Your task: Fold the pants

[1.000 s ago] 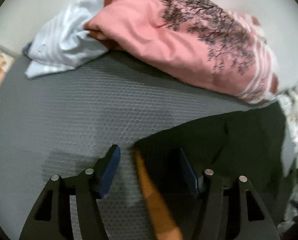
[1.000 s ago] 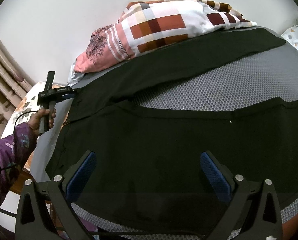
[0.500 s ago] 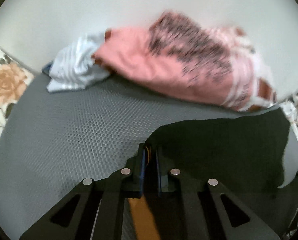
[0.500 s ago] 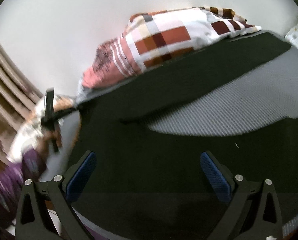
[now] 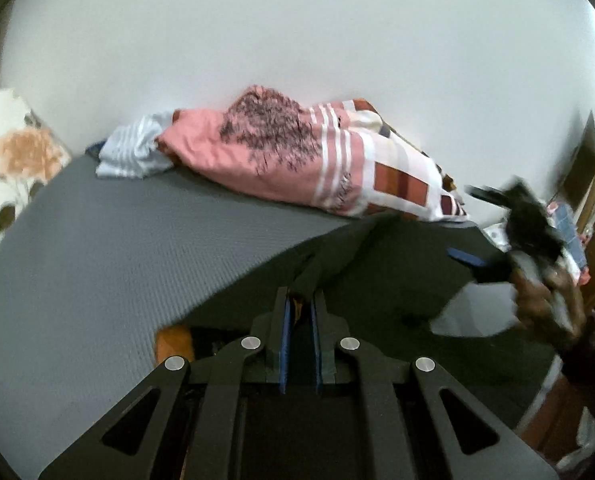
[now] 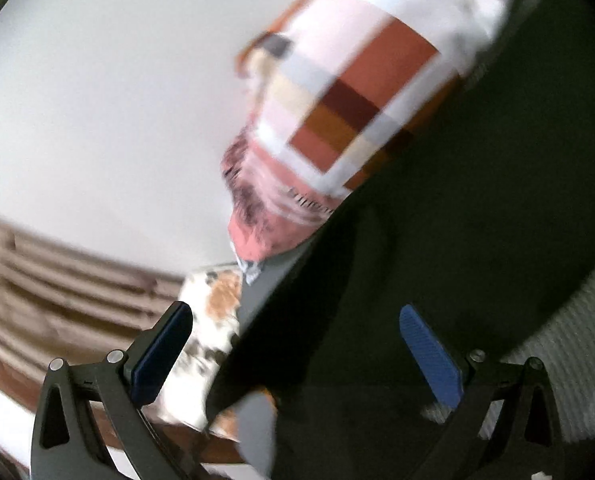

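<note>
- Tongs first: we are clamping the left gripper (image 5: 299, 304) on an edge of the dark pants (image 5: 377, 272), its blue pads (image 5: 284, 332) drawn nearly together with a ridge of cloth rising between them.
- We are holding the right gripper (image 6: 297, 344) wide apart, nothing between its pads (image 6: 431, 356); in the left view it is showing only as a blur at the far right, with the right hand (image 5: 545, 300) behind it.
- We are seeing the pants spread over the grey mat (image 5: 117, 240), one dark panel running toward the patchwork pillow (image 5: 337, 168) and lying against its lower edge in the right view.
- We are noticing an orange patch (image 5: 173, 340) just beside the gripped edge; what it belongs to we cannot tell.
- We are judging the cloth to be soft, light and limp: it is draping and creasing where pinched, so it will sag and trail rather than hold a line.
- We are judging that the textured mat may be dragging on it, so lifting would serve better than sliding.
- We are thinking the best hold is at a hem or waistband corner, where layers are thicker, with the free tongs taking the matching corner so the fold comes over evenly.
- We are also seeing a pale striped cloth (image 5: 133, 152) beside the pillow, a floral sheet (image 5: 13, 160) at the left and the white wall (image 5: 297, 40) beyond.
</note>
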Motion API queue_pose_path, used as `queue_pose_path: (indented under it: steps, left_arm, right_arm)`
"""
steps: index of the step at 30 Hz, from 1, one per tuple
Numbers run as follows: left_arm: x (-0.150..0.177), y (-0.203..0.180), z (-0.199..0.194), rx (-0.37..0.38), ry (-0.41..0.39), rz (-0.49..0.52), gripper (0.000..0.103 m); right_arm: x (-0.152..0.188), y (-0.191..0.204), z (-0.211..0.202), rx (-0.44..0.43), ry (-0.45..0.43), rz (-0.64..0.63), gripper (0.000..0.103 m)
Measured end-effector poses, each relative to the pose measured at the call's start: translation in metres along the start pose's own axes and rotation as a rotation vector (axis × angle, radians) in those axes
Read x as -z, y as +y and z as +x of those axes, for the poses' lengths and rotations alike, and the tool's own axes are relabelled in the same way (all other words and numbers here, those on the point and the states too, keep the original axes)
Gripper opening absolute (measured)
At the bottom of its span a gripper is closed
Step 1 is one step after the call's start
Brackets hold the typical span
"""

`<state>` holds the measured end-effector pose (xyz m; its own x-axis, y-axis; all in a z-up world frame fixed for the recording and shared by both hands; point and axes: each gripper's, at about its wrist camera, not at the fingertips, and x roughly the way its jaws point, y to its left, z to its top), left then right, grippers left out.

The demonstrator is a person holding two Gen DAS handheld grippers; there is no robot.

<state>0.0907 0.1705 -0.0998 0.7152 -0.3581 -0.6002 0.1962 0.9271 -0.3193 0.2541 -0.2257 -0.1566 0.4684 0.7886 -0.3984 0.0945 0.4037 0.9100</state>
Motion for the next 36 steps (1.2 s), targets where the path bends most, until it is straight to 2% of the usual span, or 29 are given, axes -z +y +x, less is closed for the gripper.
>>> queue_pose_path:
  steps: [4,7,8,9,10,11,12,15,19,22,26,32,36]
  left_arm:
    - [0.017,0.004,-0.001,0.017,0.04,-0.063,0.009]
    - [0.025,0.008,0.0,0.011,0.056,-0.084,0.009]
    - [0.026,0.009,0.0,0.011,0.06,-0.088,0.009]
    - [0.026,0.009,0.001,0.007,0.063,-0.088,0.009]
    - [0.026,0.009,0.001,0.006,0.066,-0.085,0.01]
    - [0.026,0.009,0.002,0.0,0.071,-0.082,0.01]
    - [0.027,0.01,0.001,-0.004,0.074,-0.08,0.01]
    - [0.026,0.015,-0.002,-0.017,0.069,-0.095,0.01]
    - [0.028,0.027,-0.016,-0.038,0.071,-0.135,0.01]
    - [0.036,0.034,-0.032,-0.056,0.078,-0.153,0.011]
    - [0.052,0.035,-0.048,-0.085,0.104,-0.145,0.011]
    - [0.074,0.034,-0.055,-0.095,0.154,-0.149,0.012]
    - [0.083,0.034,-0.055,-0.092,0.189,-0.157,0.012]
  right_arm:
    - [-0.024,-0.02,0.032,0.027,0.014,0.102,0.103]
    - [-0.039,-0.022,0.055,0.059,0.03,0.08,0.1]
    - [-0.043,-0.023,0.061,0.075,0.037,0.062,0.089]
    - [-0.046,-0.022,0.067,0.103,0.055,0.037,0.061]
    - [-0.047,-0.022,0.072,0.163,0.078,0.008,0.045]
    - [-0.045,-0.022,0.074,0.205,0.092,-0.013,0.02]
    - [-0.041,-0.022,0.072,0.212,0.095,-0.024,0.012]
    - [-0.017,-0.014,0.044,0.203,0.053,-0.088,0.009]
    - [0.036,0.001,-0.011,0.147,0.009,-0.143,0.009]
    - [0.086,0.008,-0.055,0.119,0.007,-0.145,0.009]
    - [0.144,-0.006,-0.088,0.14,0.02,-0.121,0.008]
    - [0.192,-0.036,-0.108,0.181,0.064,-0.077,0.006]
    - [0.199,-0.054,-0.107,0.173,0.087,-0.027,0.006]
